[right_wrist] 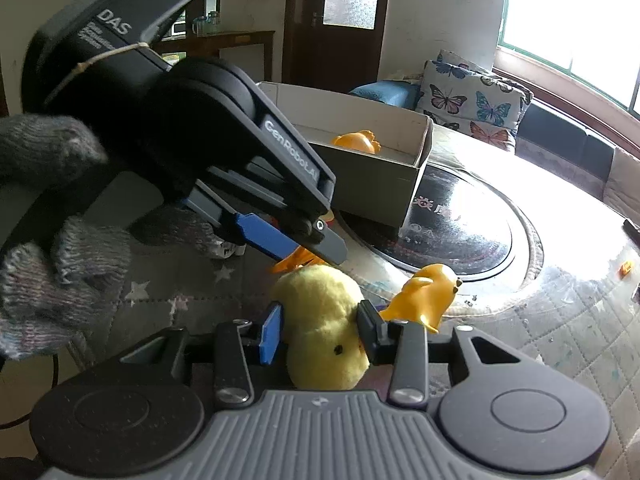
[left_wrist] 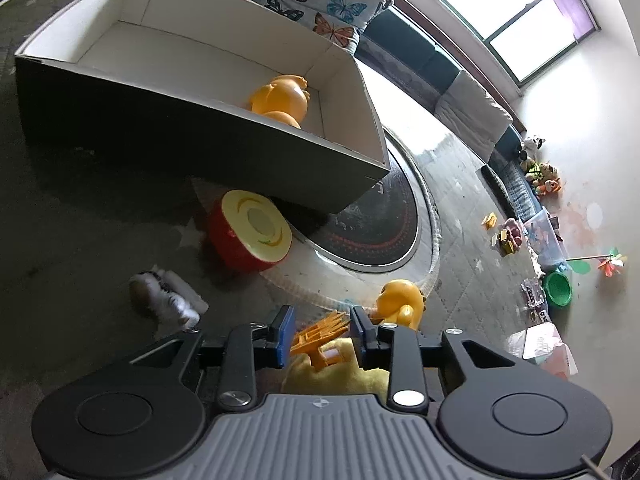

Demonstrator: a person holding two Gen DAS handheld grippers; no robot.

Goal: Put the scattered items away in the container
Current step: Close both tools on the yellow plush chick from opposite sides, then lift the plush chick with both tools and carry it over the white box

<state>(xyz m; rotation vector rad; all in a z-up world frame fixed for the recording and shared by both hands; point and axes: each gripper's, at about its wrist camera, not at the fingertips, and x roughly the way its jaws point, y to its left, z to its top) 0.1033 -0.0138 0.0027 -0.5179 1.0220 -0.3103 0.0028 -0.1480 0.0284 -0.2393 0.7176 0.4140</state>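
Note:
An orange plastic toy piece lies between the pads of my left gripper, just over the yellow plush toy. It reaches toward both pads, and I see no squeeze on it. In the right wrist view my right gripper is shut on that yellow plush toy. The left gripper, in a gloved hand, hangs just beyond it over the orange piece. An orange duck stands right of the plush. The white-lined box holds another orange duck.
A red drum with a yellow top leans at the box's near corner. A small white and brown plush lies left of my left gripper. A dark round plate sits under the box's right end. Toys and tubs crowd the floor at right.

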